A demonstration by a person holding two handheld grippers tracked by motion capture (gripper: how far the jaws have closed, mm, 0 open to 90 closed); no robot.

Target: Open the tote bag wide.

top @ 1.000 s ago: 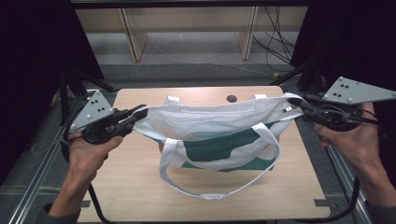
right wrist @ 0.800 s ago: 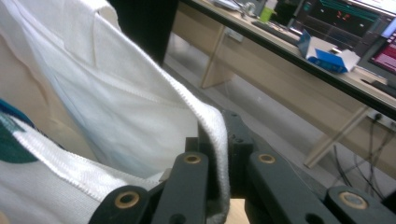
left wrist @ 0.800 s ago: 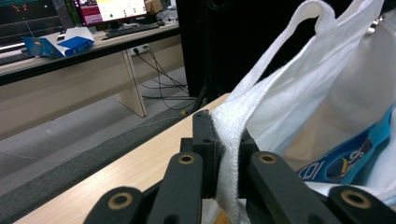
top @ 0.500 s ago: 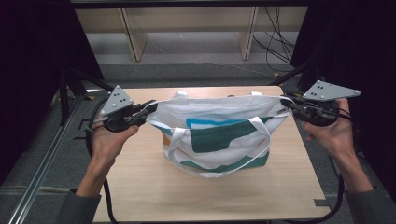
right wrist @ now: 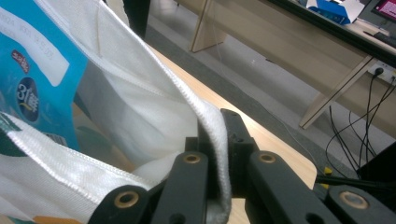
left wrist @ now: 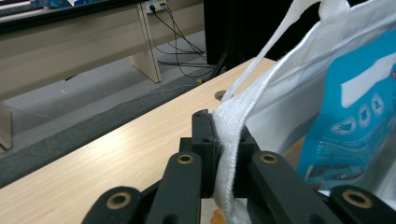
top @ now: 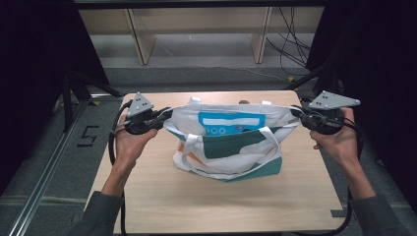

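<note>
White fabric tote bag with teal panel (top: pixel 231 147) stands mid wooden table (top: pixel 162 206), long axis running hand to hand. Left gripper (top: pixel 164 115) pinches bag's left rim, right gripper (top: pixel 295 114) its right rim; both equally near, mouth stretched open, blue packet (top: pixel 231 123) inside.

Even, soft light from overhead falls on the table (top: pixel 162 206) in the high view, while both sides of that picture sink into near black and the tote bag (top: pixel 231 147) casts only a faint shadow at its base. In the left gripper view the black jaws at the bottom edge are slightly soft, the white fabric strap between them is sharp, and the background floor looks mildly washed out. The right gripper view is bright on the white cloth, with slight blur in the near corners.
</note>
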